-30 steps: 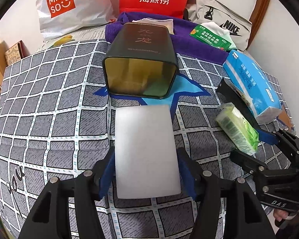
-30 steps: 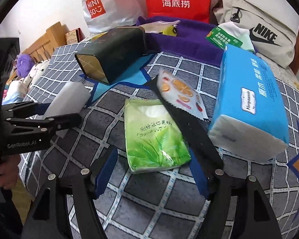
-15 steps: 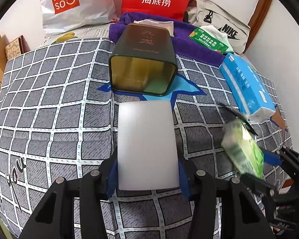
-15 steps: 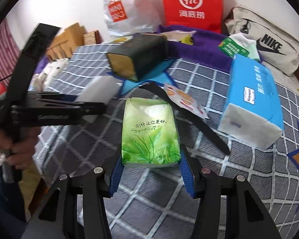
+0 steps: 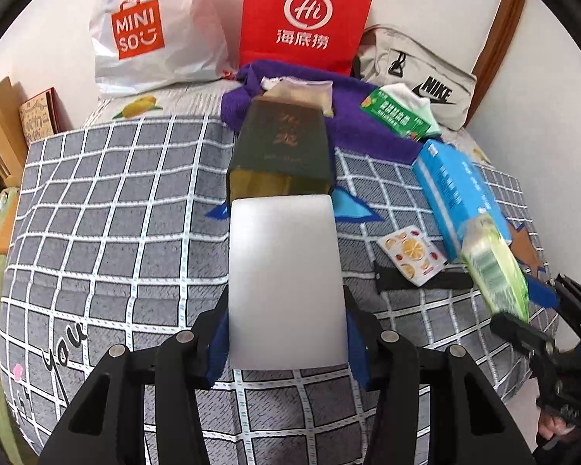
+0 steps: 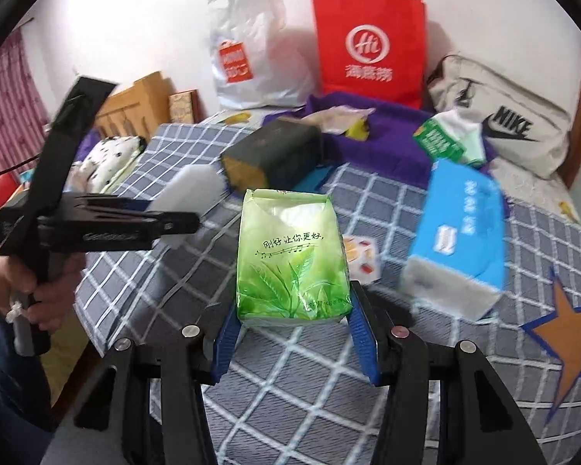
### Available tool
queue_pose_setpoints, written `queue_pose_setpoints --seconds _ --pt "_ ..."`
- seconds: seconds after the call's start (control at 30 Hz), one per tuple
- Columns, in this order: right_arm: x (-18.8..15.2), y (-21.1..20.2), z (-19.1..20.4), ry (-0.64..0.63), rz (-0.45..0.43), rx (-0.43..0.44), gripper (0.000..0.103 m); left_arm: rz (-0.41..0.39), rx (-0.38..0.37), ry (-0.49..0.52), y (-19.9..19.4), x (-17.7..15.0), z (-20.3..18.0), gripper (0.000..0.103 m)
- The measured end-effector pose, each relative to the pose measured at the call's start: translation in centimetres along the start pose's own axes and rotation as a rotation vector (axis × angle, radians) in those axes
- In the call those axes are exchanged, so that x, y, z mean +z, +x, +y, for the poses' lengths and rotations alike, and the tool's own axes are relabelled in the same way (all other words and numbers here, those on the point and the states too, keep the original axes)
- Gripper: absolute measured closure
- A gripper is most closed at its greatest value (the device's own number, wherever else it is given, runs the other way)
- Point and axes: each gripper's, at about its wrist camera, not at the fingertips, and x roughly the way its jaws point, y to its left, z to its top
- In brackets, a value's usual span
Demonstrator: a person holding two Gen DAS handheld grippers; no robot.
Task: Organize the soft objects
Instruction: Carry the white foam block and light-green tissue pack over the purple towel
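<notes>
Bags (image 5: 129, 38) read MINISO, Hi — beige bag (image 6: 507, 128) reads NIKE.

One white sponge block (image 5: 286, 283); two tissue packs: green (image 6: 292, 255), blue (image 6: 461, 232); one tin (image 5: 282, 155); two shopping bags: white (image 5: 151, 35), red (image 5: 306, 15).

Right tongs (image 6: 294, 343) clamp the green tissue pack (image 6: 291, 257) above the checked bedspread (image 6: 426, 345).

Home bedroom, checked bedspread (image 5: 97, 201), wooden headboard (image 6: 135, 104), shopping bags (image 5: 306, 15) against wall
</notes>
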Motion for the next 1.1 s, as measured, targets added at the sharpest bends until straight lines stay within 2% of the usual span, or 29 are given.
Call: queue_pose_setpoints --seconds 0.27,0.6,0.83,1.1 --pt "3.3 -1.3 -3.8 0.038 -0.05 -0.077 0.051 -0.045 0.021 0.012 -1.7 3.3 -0.2 0.055" --pt "8.4 -0.5 -9.8 0.093 -0.088 -0.157 0.051 -0.072 0.083 -0.012 -0.3 9.2 0.3 0.055" --pt "12.2 2.2 -13.4 0.142 -0.08 -0.146 0.051 -0.073 0.108 -0.015 1.6 13.0 0.2 0.055" --pt "16.5 5.0 -14.8 0.102 -0.062 -0.14 0.051 -0.071 0.116 -0.011 3.8 17.7 0.0 0.055"
